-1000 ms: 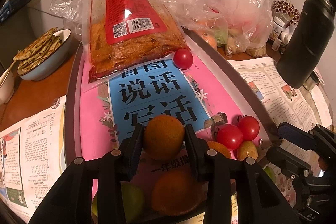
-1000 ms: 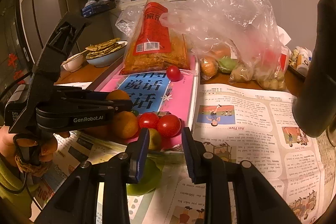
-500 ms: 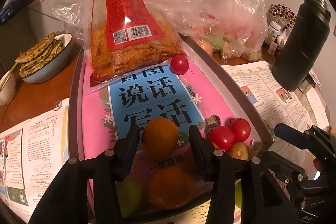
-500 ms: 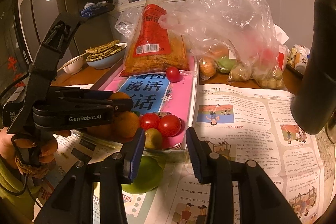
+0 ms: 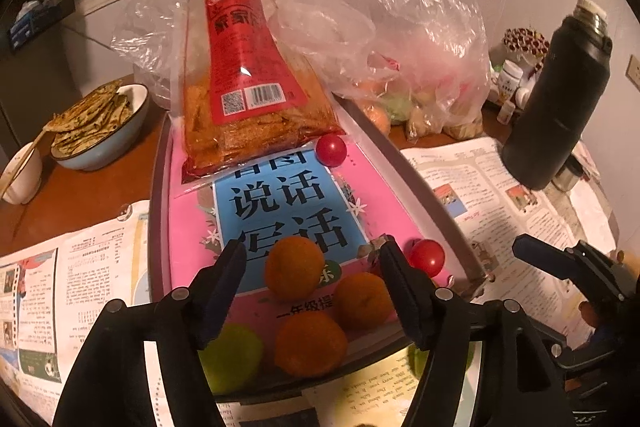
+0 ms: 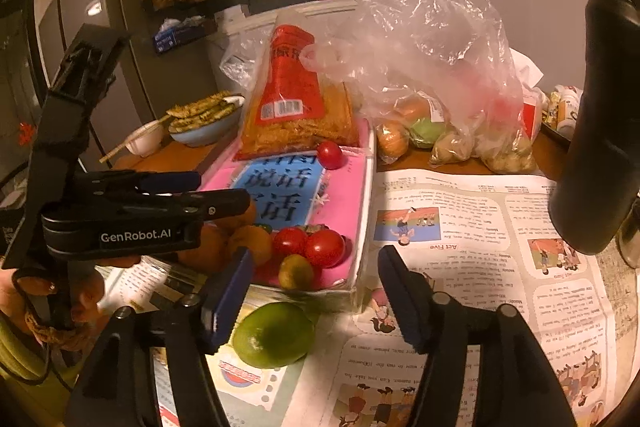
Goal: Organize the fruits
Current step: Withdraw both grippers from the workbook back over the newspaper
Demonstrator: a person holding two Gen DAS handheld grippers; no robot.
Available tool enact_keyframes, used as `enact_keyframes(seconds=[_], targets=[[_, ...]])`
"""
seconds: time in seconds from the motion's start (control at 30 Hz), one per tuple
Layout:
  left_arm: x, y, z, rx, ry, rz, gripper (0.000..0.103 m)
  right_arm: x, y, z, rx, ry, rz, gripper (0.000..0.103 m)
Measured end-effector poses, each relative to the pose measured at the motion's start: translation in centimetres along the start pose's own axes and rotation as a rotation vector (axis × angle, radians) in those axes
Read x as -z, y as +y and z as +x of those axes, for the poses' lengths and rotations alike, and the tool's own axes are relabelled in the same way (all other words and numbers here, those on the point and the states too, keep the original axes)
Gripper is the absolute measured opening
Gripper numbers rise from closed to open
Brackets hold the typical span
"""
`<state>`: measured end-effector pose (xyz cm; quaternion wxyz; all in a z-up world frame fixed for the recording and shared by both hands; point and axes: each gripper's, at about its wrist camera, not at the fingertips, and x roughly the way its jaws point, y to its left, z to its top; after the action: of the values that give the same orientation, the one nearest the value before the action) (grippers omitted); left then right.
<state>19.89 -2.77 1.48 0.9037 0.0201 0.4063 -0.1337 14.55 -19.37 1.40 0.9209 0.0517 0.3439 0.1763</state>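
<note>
Over the tray [image 5: 420,187], the left tool [image 5: 312,259] had just been opening, an orange [image 5: 294,267] lying free between its jaws among gathered fruit, while the right tool [image 6: 314,271], likewise just opening, held nothing.
</note>
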Motion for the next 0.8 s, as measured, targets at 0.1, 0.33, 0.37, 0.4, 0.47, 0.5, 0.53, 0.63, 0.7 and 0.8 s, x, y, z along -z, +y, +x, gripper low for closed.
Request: enact_keyframes(seconds=[0.1,0.33,0.37,0.4,0.47,0.5,0.53,0.63,0.7,0.8], targets=[[-0.1,0.3,-1.2,0.008,-0.024,-0.029,0.075,-0.1,0.0,-0.4,0.001,-0.011,-0.002,0.07],[0.2,0.4,-4.1,0.006,-0.064,-0.029,0.075,0.0,0.0,-1.1,-0.004,-0.023,0.003,0.073],[0.4,0.4,-4.5,0.006,-0.067,-0.03,0.075,0.1,0.0,-1.3,-0.004,-0.025,0.003,0.075],[0.5,0.4,-4.9,0.006,-0.071,-0.03,0.075,0.1,0.0,-1.4,-0.005,-0.027,0.002,0.079],[1.1,0.3,-5.6,0.003,-0.076,-0.026,0.075,0.3,0.0,-1.8,-0.008,-0.031,0.004,0.081],[1.4,0.3,-6.0,0.002,-0.077,-0.023,0.075,0.3,0.1,-1.8,-0.01,-0.031,0.005,0.081],[1.8,0.3,-6.3,-0.001,-0.078,-0.019,0.075,0.4,0.1,-2.0,-0.011,-0.03,0.006,0.081],[3.0,0.3,-7.2,0.011,-0.08,-0.016,0.075,0.6,0.3,-1.9,-0.007,-0.021,0.009,0.081],[3.9,0.3,-7.5,0.022,-0.074,-0.012,0.075,0.9,0.5,-1.9,-0.006,-0.013,0.008,0.081],[5.0,0.3,-7.4,0.015,-0.046,-0.016,0.075,1.1,0.6,-2.4,-0.004,-0.023,0.01,0.081]])
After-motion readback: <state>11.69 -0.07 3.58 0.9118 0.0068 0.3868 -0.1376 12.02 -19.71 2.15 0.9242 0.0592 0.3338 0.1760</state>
